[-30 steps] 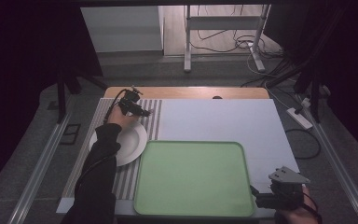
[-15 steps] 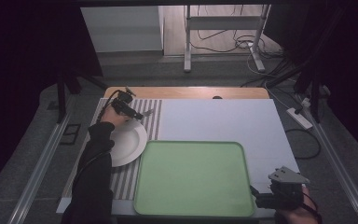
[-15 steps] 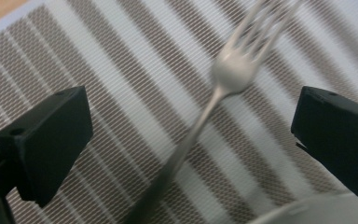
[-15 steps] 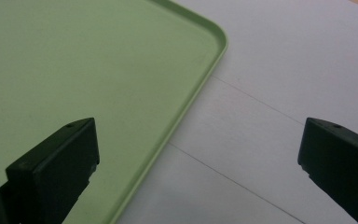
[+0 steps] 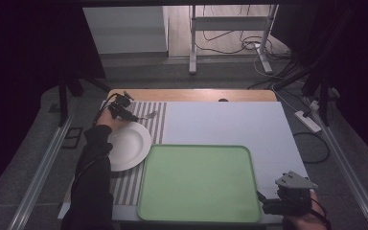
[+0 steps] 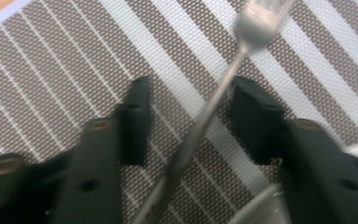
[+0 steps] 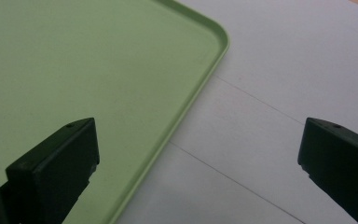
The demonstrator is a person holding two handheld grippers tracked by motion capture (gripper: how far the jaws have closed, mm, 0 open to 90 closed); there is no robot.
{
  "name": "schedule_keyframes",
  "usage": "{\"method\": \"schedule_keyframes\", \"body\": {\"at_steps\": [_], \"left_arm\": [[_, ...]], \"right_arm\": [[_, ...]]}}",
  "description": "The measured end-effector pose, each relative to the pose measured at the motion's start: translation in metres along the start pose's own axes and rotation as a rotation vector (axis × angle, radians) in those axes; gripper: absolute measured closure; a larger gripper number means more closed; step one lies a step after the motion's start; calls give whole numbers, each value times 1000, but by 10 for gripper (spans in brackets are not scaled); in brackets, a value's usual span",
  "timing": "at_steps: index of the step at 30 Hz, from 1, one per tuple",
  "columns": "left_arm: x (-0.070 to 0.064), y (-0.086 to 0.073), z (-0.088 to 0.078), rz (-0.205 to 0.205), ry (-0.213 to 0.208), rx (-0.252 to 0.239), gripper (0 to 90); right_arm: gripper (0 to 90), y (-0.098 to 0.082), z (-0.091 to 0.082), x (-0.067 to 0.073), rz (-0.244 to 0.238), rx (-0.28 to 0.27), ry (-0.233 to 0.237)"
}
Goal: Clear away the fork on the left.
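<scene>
Fork pickup in play at the counter's far left.
Left gripper (image 6: 189, 116) has jaws spread either side of the fork (image 6: 205, 114), a slim metal one lying on the striped placemat (image 6: 51, 60) just beyond the white plate (image 5: 124, 146); best squeeze squarely on the thin handle. Right gripper (image 7: 198, 172) idles, jaws wide, over the green tray (image 7: 74, 60) corner.

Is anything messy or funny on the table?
Nothing is spilled or broken. The fork lies slanted across the striped placemat between the open left tool, beside the white plate. The green tray sits bare.
</scene>
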State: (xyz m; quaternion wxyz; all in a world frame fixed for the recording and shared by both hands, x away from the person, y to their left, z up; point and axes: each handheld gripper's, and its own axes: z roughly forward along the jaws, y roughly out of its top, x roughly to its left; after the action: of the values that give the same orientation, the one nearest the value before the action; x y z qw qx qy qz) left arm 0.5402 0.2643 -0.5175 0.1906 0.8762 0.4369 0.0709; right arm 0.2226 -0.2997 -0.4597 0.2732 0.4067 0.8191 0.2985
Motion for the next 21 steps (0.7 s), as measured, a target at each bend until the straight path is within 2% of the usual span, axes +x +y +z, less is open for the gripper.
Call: {"method": "schedule_keyframes", "body": {"at_steps": [2,3,7,8,14,18,21], "left_arm": [[3,-3,-2,-3,-6,-2,729],[4,-5,-3,-6,-12,-7,762],[4,-9,-3,5,-27,-28,791],[1,-8,-3,7,-34,-24,842],[1,-5,-2,-39,-62,-41,853],[-3,0,-3,-38,-61,-49,853],[-10,7,-4,-37,-76,-45,852]], "right_arm": [[0,0,0,0,-3,1,-2],[0,0,0,0,-5,1,-3],[0,0,0,1,-6,1,-3],[0,0,0,1,-6,2,-2],[0,0,0,1,-8,2,-1],[0,0,0,0,-6,1,1],[0,0,0,1,-7,0,1]]}}
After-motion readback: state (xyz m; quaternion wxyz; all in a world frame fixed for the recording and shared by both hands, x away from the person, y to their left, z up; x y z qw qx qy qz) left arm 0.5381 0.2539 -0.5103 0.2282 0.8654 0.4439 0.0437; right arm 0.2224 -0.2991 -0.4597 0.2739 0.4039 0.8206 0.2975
